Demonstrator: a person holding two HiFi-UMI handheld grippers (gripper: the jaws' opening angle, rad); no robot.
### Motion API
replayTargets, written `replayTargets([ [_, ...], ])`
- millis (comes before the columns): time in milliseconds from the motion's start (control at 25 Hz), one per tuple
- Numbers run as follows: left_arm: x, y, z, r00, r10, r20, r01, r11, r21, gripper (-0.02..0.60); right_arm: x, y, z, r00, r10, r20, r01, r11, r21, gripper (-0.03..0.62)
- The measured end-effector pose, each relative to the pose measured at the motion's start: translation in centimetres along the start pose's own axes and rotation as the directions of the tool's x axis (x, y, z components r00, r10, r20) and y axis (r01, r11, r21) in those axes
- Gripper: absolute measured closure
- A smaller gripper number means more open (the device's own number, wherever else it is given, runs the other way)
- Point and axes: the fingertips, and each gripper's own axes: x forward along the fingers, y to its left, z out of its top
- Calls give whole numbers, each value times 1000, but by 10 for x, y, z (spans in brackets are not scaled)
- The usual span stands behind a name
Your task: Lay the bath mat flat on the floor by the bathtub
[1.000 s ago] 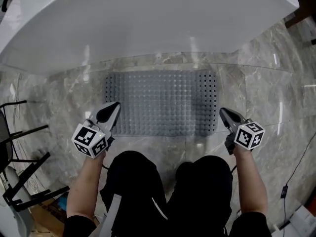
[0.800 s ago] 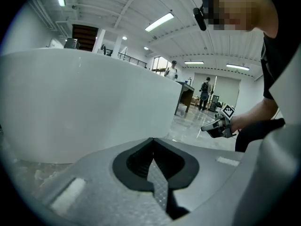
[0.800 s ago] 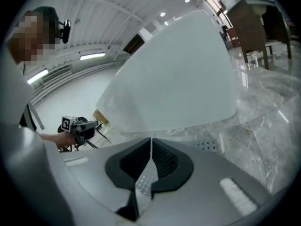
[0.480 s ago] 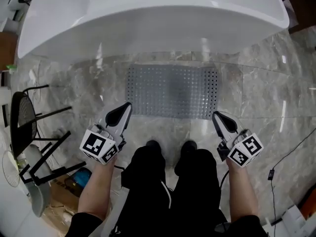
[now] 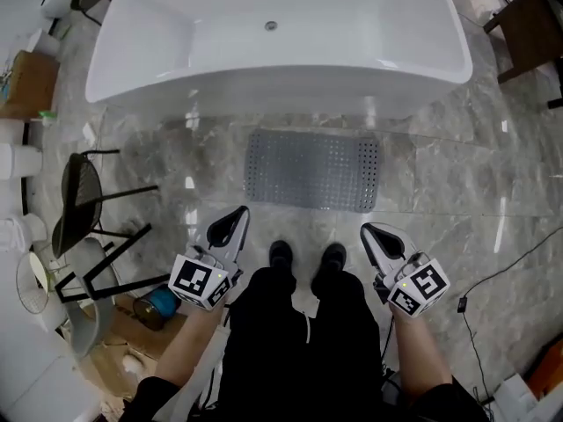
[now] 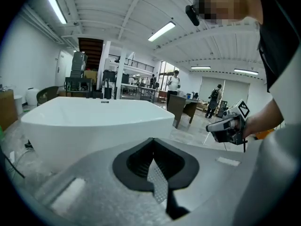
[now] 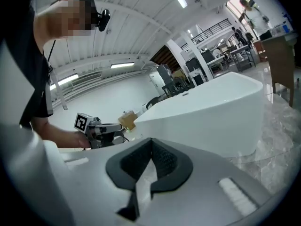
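Note:
The grey studded bath mat (image 5: 312,170) lies flat on the marble floor, lengthwise along the white bathtub (image 5: 273,38). My left gripper (image 5: 237,216) hovers well above the floor, nearer than the mat's left end, shut and empty. My right gripper (image 5: 367,232) hovers nearer than the mat's right end; its jaws have just closed fully with nothing between them. In the left gripper view the left gripper (image 6: 151,141) points over the bathtub (image 6: 94,121). In the right gripper view the right gripper (image 7: 151,141) faces the bathtub (image 7: 211,109) too.
The person's shoes (image 5: 281,255) stand just short of the mat. A black wire chair (image 5: 84,200), a cardboard box (image 5: 31,82) and clutter stand at the left. A cable (image 5: 493,275) runs over the floor at the right, and a dark wooden table (image 5: 532,20) stands at the top right.
Both grippers have risen away from the mat as the person stood up. The head view has pulled back and shows the whole tub. The mat stays flat on the floor.

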Motion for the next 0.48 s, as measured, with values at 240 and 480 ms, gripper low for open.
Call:
replayTargets([
  [240, -57, -46, 90, 997, 1, 79, 1, 1000, -20, 575, -28, 51, 58, 999, 37, 15, -35, 996, -80, 594],
  [480, -109, -88, 144, 995, -2, 96, 0, 1000, 21, 575, -54, 102, 109, 993, 108, 51, -100, 987, -127, 594],
])
